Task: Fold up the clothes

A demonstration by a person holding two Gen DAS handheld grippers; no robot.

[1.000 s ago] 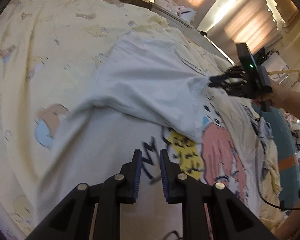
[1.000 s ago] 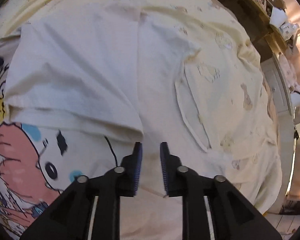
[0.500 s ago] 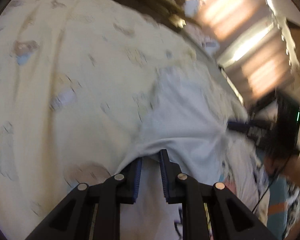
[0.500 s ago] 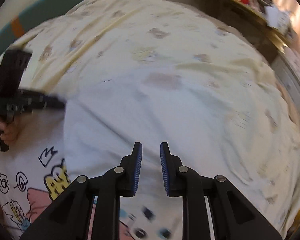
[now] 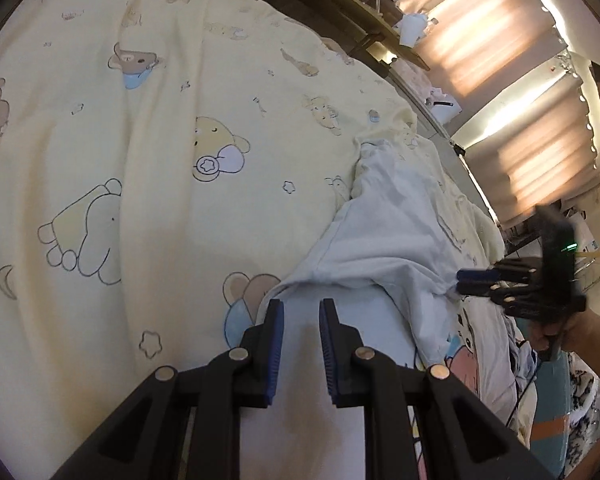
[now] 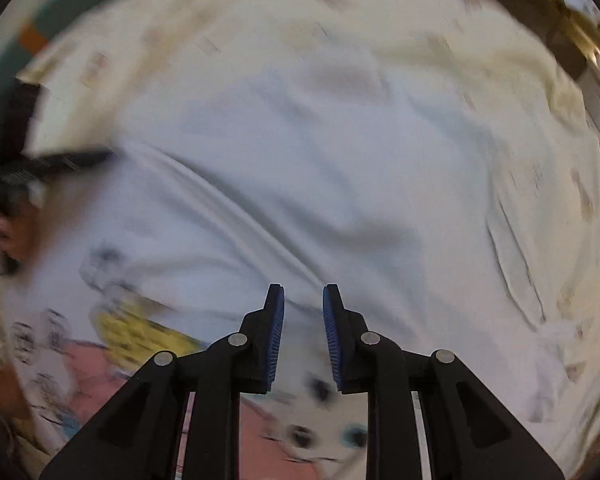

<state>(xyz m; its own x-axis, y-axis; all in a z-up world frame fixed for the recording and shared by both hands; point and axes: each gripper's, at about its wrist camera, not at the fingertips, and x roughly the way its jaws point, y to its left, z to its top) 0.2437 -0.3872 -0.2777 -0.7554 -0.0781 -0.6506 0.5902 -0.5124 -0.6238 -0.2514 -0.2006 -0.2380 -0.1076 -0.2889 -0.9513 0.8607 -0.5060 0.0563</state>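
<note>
Change: since a second ago the left gripper (image 5: 300, 308) has been swung from the printed front of the T-shirt (image 5: 384, 240) to its left edge, and the folded flap is now seen lying over the print.
Left gripper: fingers are held slightly spread with nothing pinched; the T-shirt's folded edge is seen just ahead of the tips.
Right gripper (image 6: 303, 296): fingers are parting with no cloth caught between them; it is held above the T-shirt's fold, pointed steeply down.
T-shirt: laid on the bed (image 5: 148, 128) over a yellow cartoon-print sheet, its upper part folded across the pink and yellow picture.
Right view: blurred.
</note>
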